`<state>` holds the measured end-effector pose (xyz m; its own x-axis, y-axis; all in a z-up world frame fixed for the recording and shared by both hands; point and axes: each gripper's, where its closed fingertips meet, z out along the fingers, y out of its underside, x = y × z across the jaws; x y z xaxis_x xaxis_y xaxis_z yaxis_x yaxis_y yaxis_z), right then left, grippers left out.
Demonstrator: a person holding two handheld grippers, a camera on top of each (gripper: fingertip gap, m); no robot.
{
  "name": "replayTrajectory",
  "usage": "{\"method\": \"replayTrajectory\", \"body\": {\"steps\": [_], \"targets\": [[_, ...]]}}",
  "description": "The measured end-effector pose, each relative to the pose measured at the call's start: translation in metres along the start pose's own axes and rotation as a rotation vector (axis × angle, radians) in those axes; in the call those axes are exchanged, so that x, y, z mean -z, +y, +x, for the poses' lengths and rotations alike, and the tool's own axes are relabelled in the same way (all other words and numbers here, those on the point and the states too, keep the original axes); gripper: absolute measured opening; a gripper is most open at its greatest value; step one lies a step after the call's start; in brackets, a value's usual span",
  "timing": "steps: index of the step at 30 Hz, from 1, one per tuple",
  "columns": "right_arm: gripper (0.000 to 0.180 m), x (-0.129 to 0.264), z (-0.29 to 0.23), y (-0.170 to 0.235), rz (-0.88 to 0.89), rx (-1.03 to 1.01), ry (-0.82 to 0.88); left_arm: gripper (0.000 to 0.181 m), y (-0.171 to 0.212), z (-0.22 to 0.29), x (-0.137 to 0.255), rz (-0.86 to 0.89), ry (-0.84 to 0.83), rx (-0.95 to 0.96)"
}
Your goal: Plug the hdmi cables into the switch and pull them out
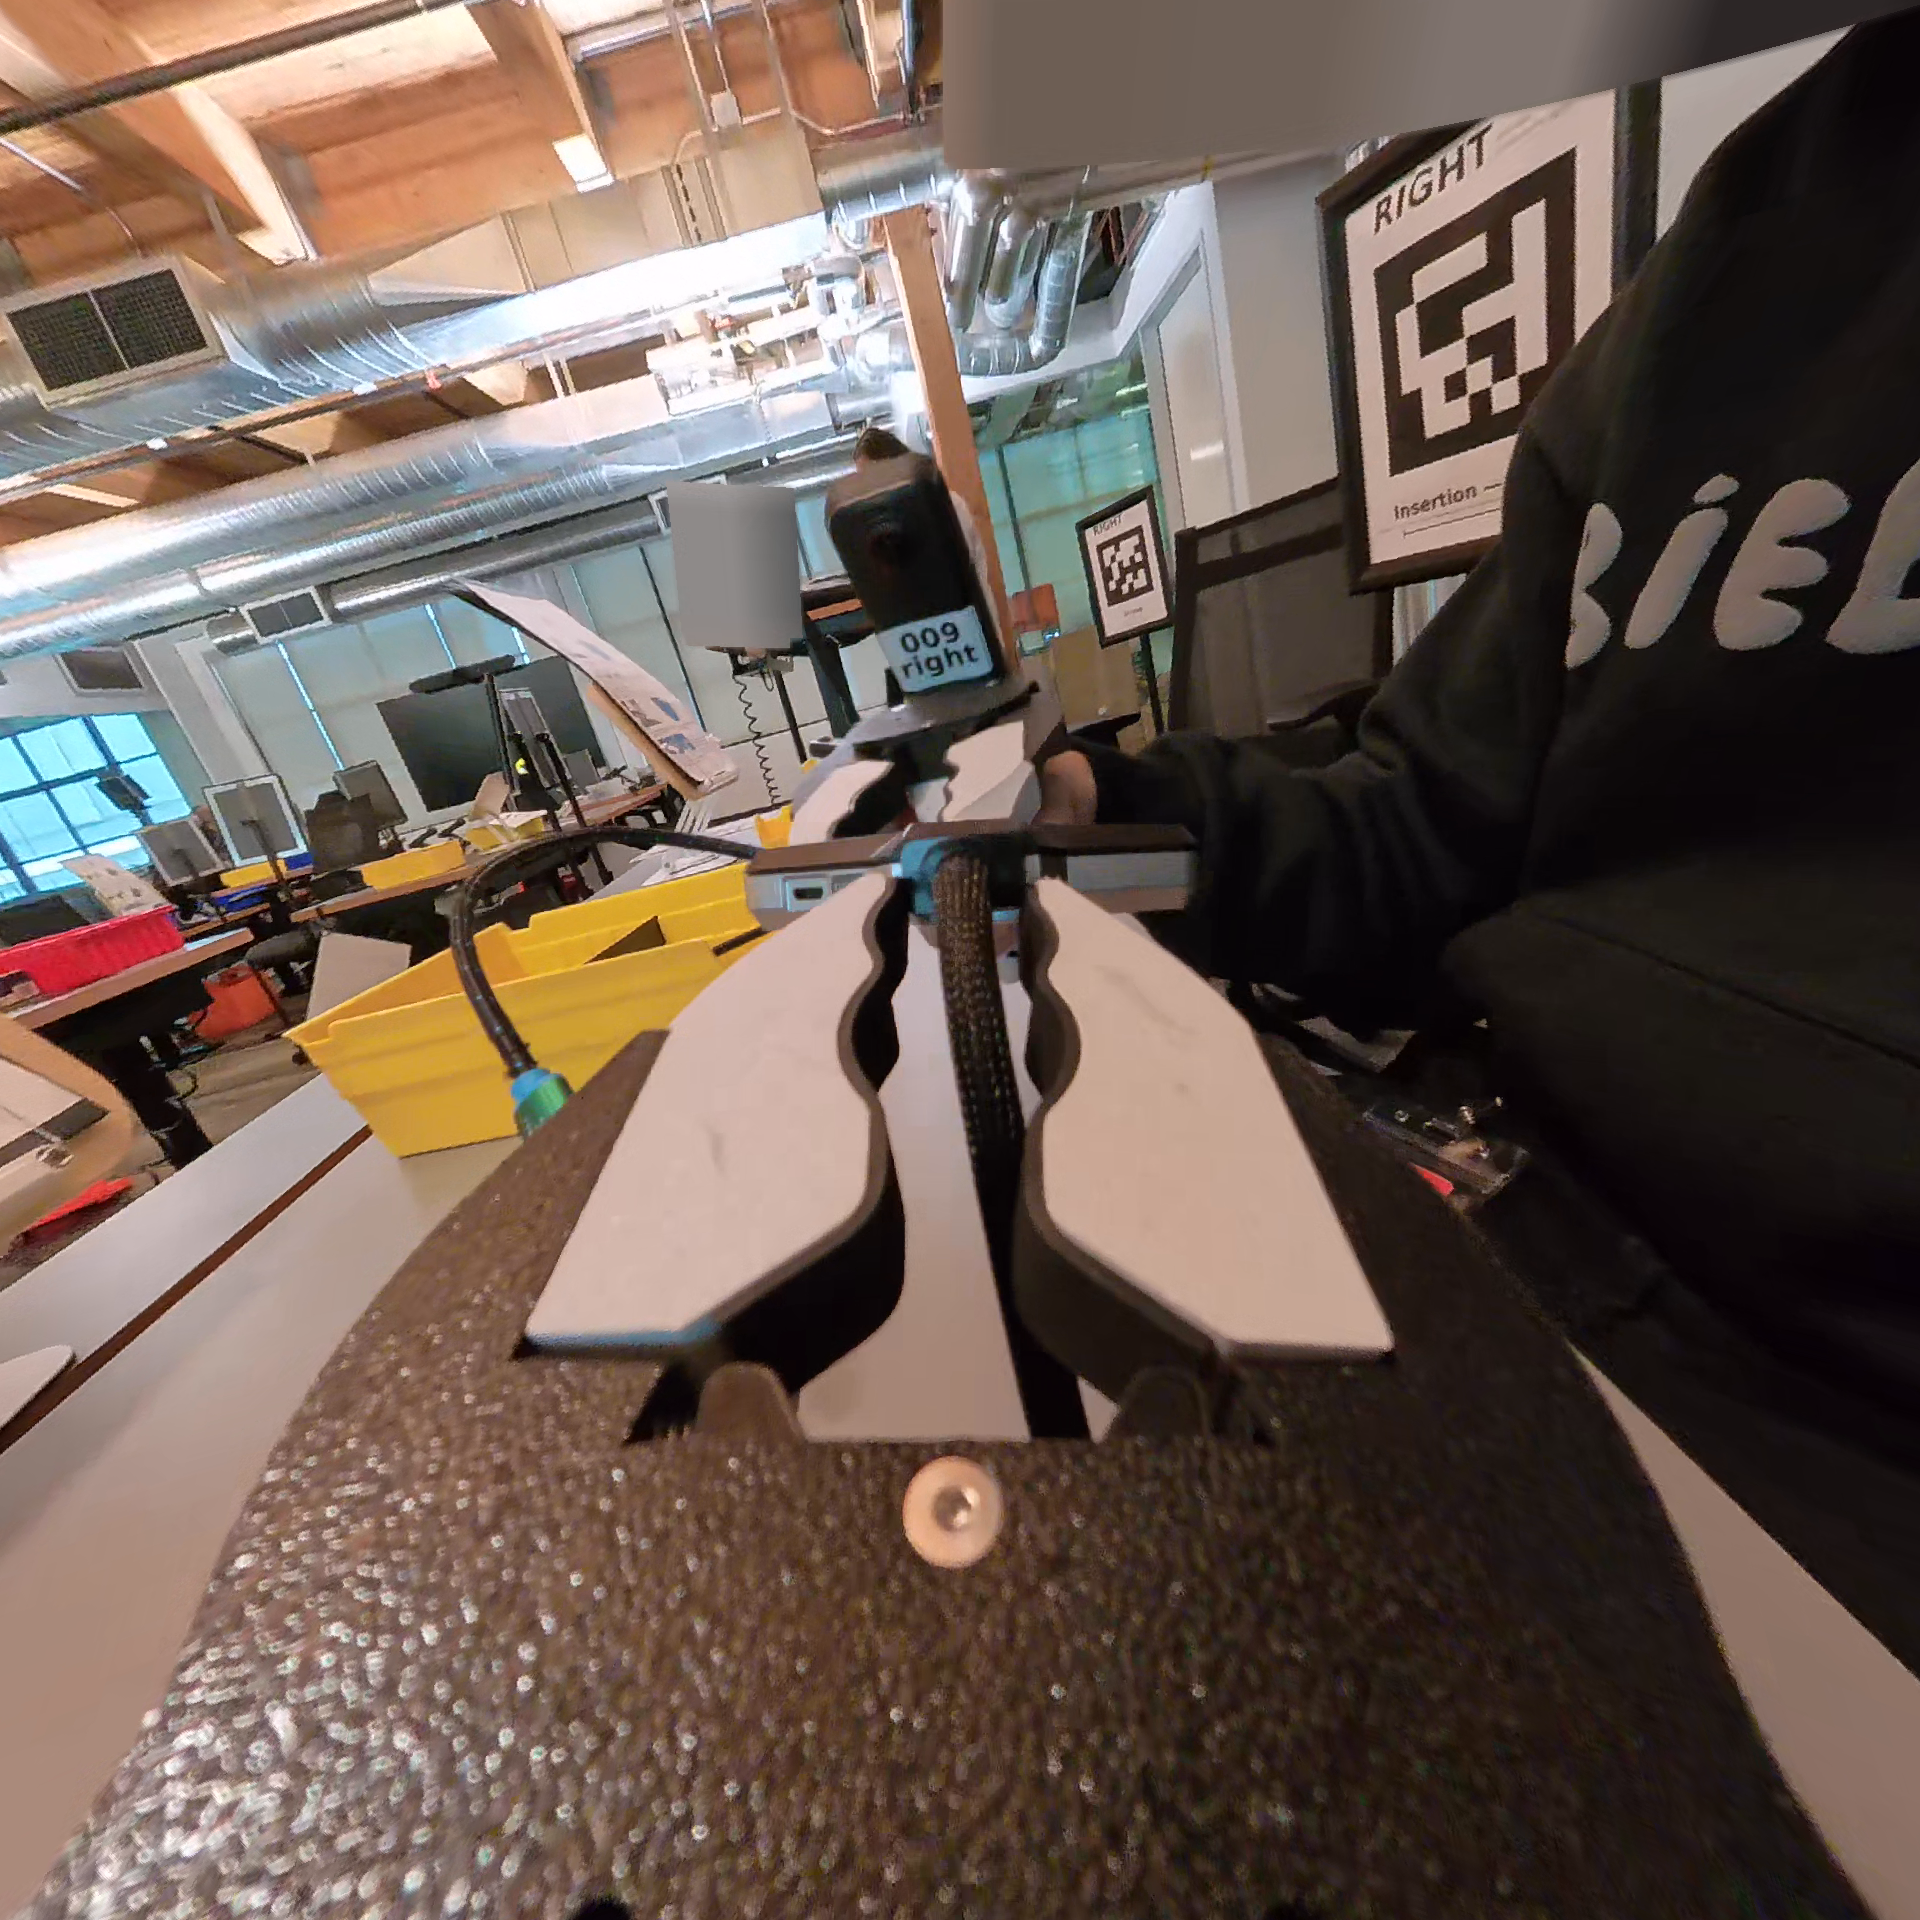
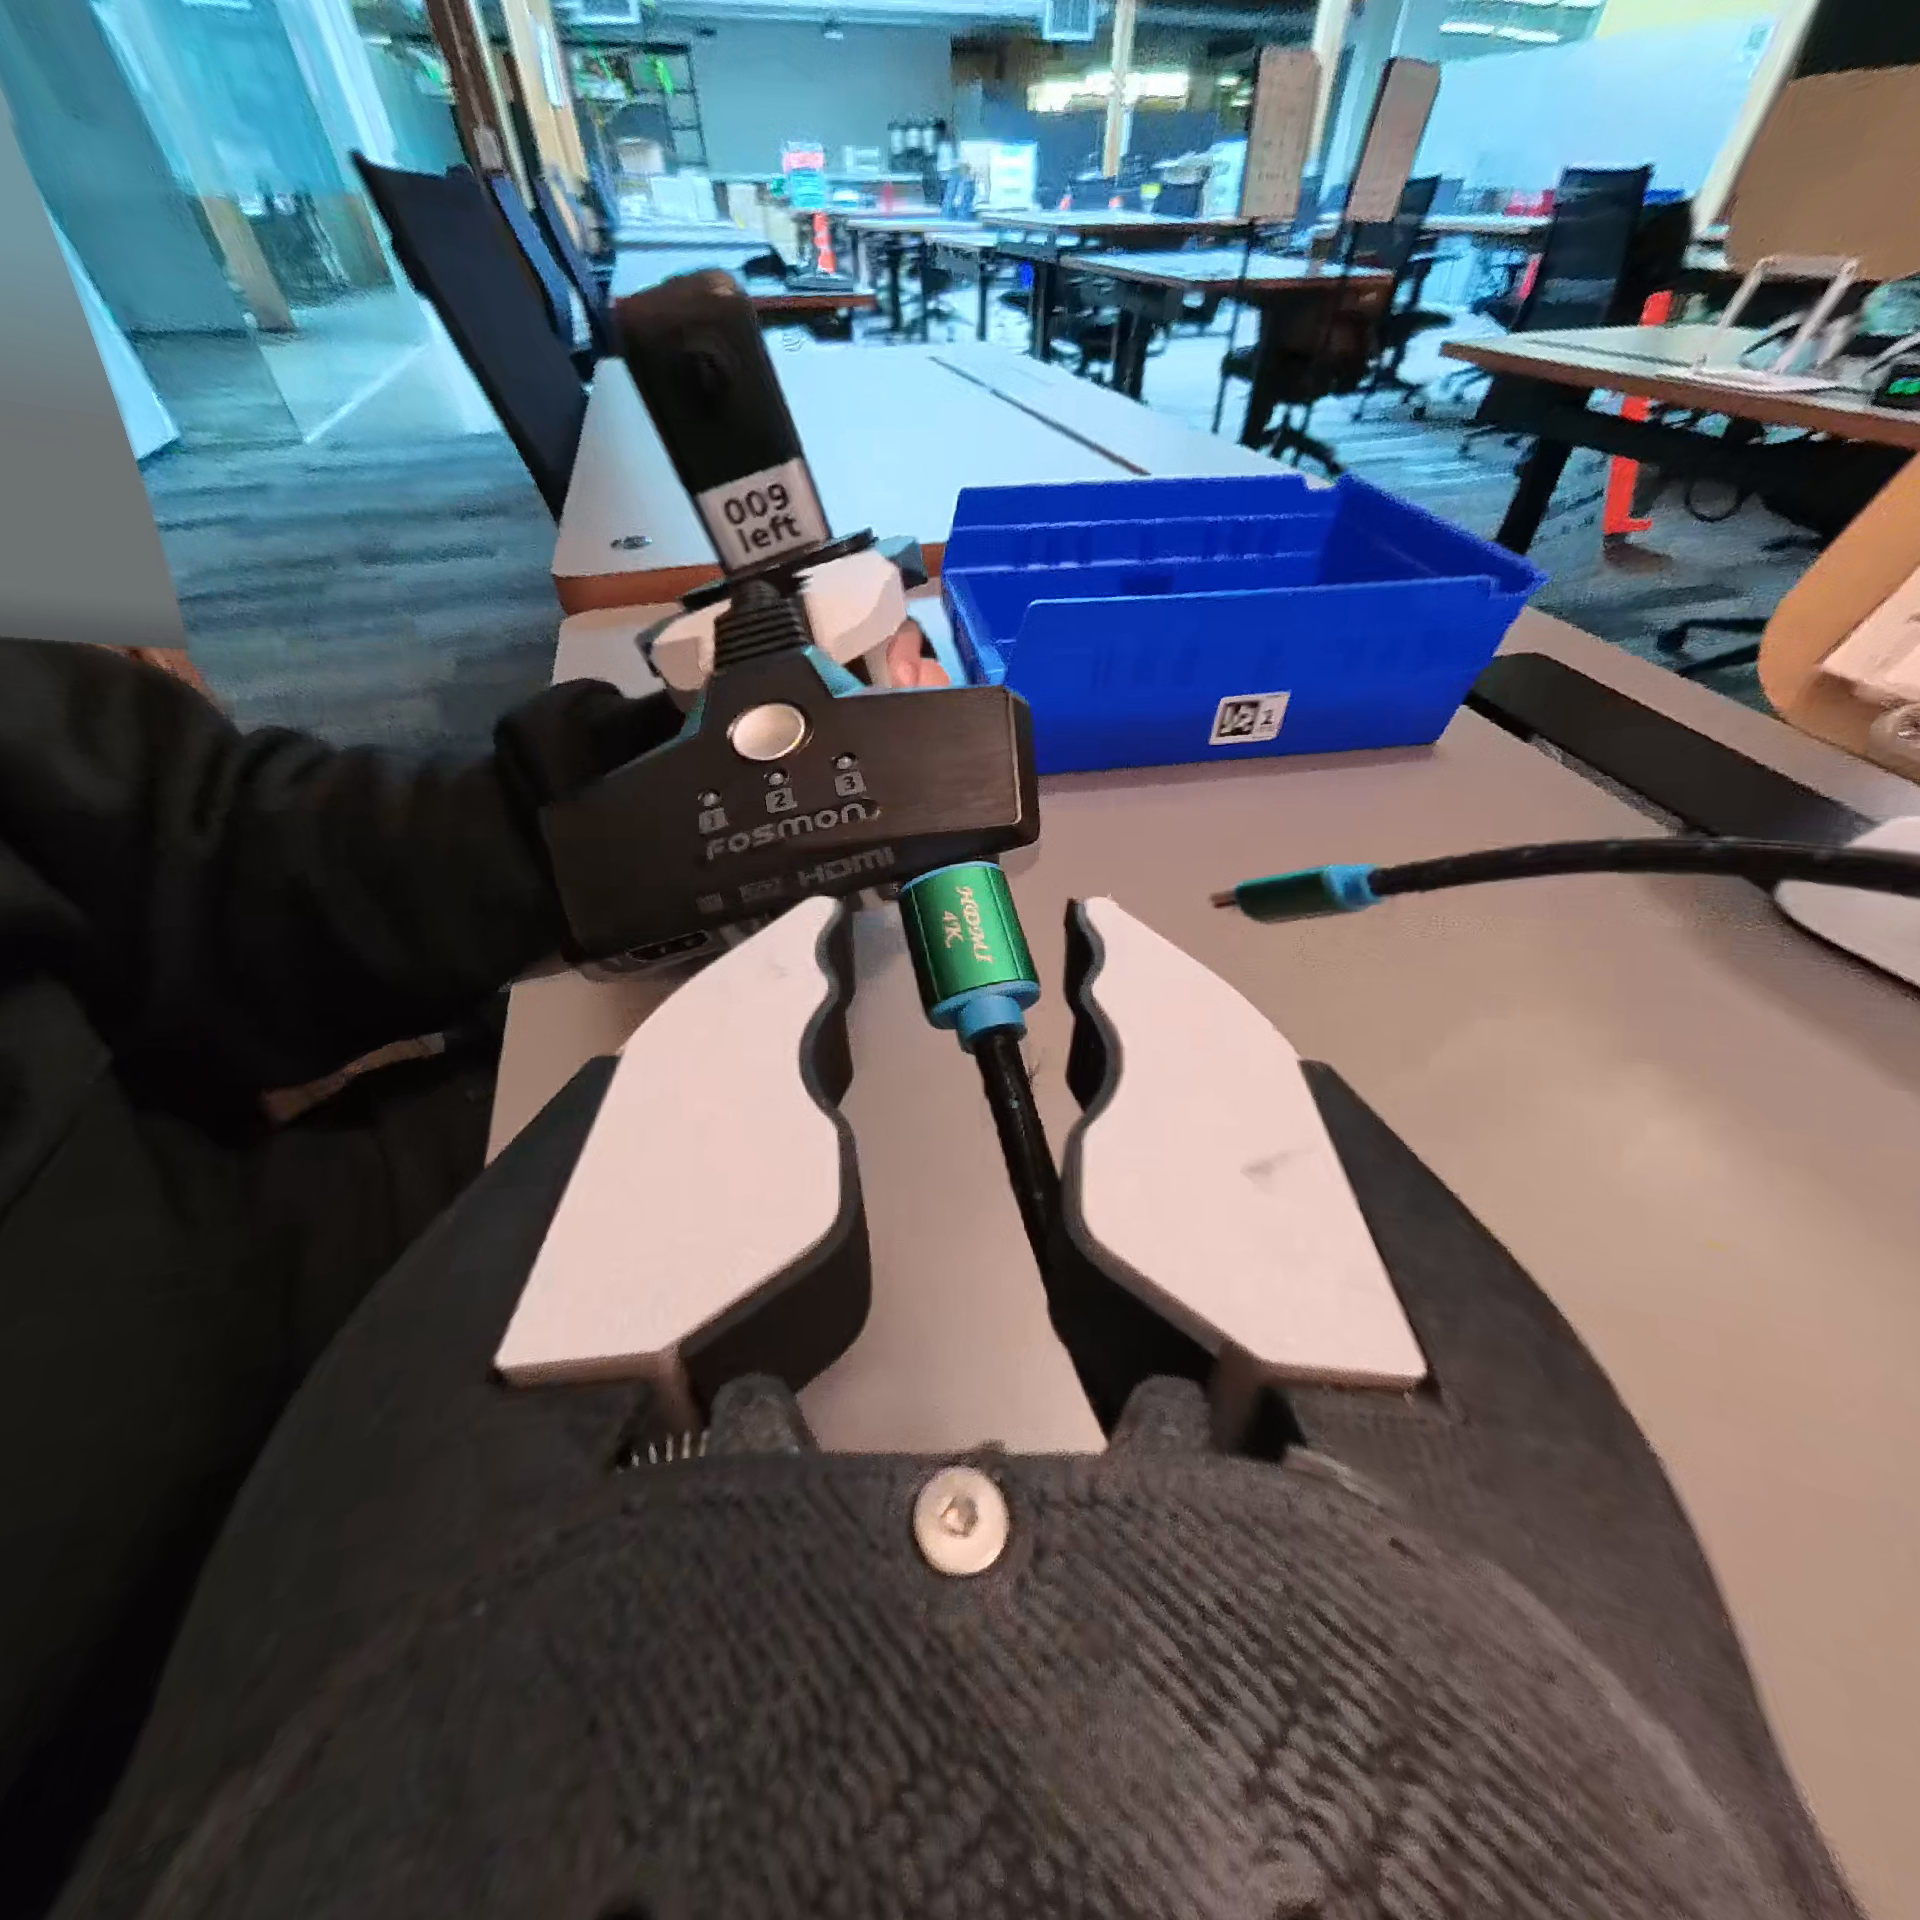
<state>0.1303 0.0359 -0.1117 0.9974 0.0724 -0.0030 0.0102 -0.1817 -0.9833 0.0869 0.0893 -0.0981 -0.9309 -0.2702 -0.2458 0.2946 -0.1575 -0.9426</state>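
The right wrist view alone shows the HDMI switch point(image 2: 790, 821) face, a green HDMI plug point(image 2: 968, 951) seated at its 5 o'clock edge, between the wide-apart right gripper point(image 2: 956, 914). The left gripper point(image 1: 961, 904) pinches the switch's braided pigtail point(image 1: 971, 997).

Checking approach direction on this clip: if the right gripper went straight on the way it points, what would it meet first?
Most likely the green HDMI plug, seated in the black switch, right ahead of the open right gripper; its cable already runs between the fingers.
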Motion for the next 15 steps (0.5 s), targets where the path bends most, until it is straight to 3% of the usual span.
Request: {"method": "replayTrajectory", "body": {"steps": [4,10,15], "targets": [[0.032,-0.004,-0.005,0.013,-0.051,0.033,-0.037,0.021,0.002,0.003,-0.003,0.011,0.021,0.014],[0.031,0.007,-0.003,0.007,0.017,-0.005,-0.054,0.021,0.006,0.003,-0.007,0.006,0.028,0.03],[0.02,0.01,0.0,0.007,0.058,-0.037,-0.071,0.021,0.01,0.002,-0.008,-0.009,0.023,0.044]]}}
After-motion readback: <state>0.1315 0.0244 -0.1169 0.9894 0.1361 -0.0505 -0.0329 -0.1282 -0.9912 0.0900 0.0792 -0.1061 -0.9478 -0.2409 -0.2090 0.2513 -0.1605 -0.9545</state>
